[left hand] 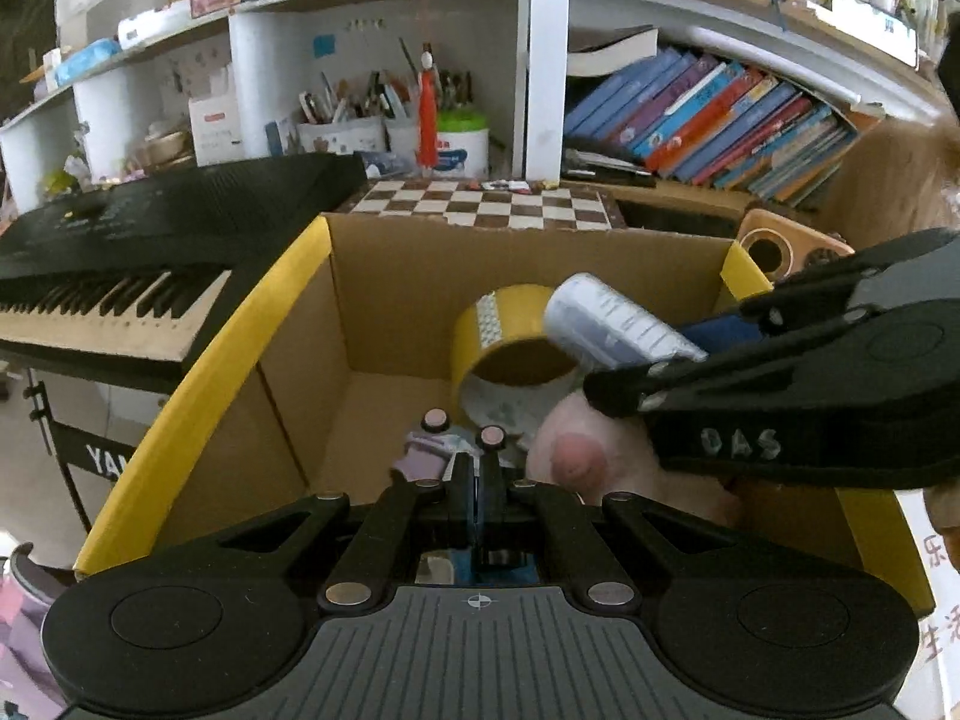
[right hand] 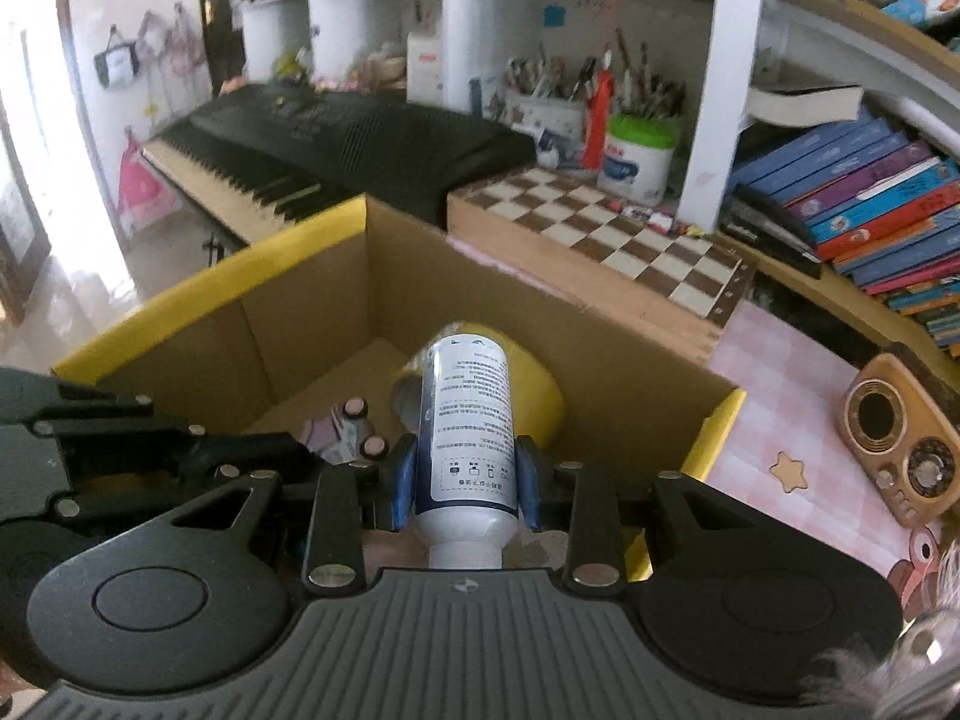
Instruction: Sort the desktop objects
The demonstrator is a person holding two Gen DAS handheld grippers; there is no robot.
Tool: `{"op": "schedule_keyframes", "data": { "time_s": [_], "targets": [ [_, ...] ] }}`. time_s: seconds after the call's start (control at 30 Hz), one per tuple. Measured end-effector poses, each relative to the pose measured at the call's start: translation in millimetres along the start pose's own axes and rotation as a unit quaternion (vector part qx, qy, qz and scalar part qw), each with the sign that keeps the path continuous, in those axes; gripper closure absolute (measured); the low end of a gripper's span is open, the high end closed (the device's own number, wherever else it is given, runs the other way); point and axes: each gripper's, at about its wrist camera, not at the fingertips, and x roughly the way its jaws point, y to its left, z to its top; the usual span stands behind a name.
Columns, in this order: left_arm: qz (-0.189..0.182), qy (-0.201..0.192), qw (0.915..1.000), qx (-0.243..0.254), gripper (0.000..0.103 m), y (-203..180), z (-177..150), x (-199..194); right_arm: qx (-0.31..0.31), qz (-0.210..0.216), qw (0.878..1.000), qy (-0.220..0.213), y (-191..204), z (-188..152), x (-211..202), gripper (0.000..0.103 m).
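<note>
An open cardboard box (left hand: 384, 294) with yellow-taped flaps fills the middle of both views and shows in the right wrist view too (right hand: 312, 324). Inside lie a yellow tape roll (left hand: 510, 336), a pink plush toy (left hand: 576, 456) and a small purple item (left hand: 420, 456). My left gripper (left hand: 477, 462) is shut and empty, low inside the box over the purple item. My right gripper (right hand: 465, 474) is shut on a white and blue bottle (right hand: 465, 420), held over the box above the tape roll (right hand: 534, 384). The bottle also shows in the left wrist view (left hand: 618, 324).
A black keyboard (left hand: 138, 240) stands left of the box. A chessboard (left hand: 486, 204) lies behind it, with pen cups (left hand: 342, 132) and a white tub (left hand: 462, 144) beyond. Books (left hand: 720, 126) fill the right shelf. A small retro radio (right hand: 900, 444) sits on the pink cloth at right.
</note>
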Motion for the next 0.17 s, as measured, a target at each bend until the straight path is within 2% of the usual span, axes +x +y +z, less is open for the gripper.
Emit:
{"op": "schedule_keyframes", "data": {
  "time_s": [0.17],
  "targets": [
    [-0.003,0.001,1.0,0.0,0.102,0.0,0.6,2.4,-0.013,0.012,1.0,0.011,3.1,-1.0,6.3,0.072]
  ]
}}
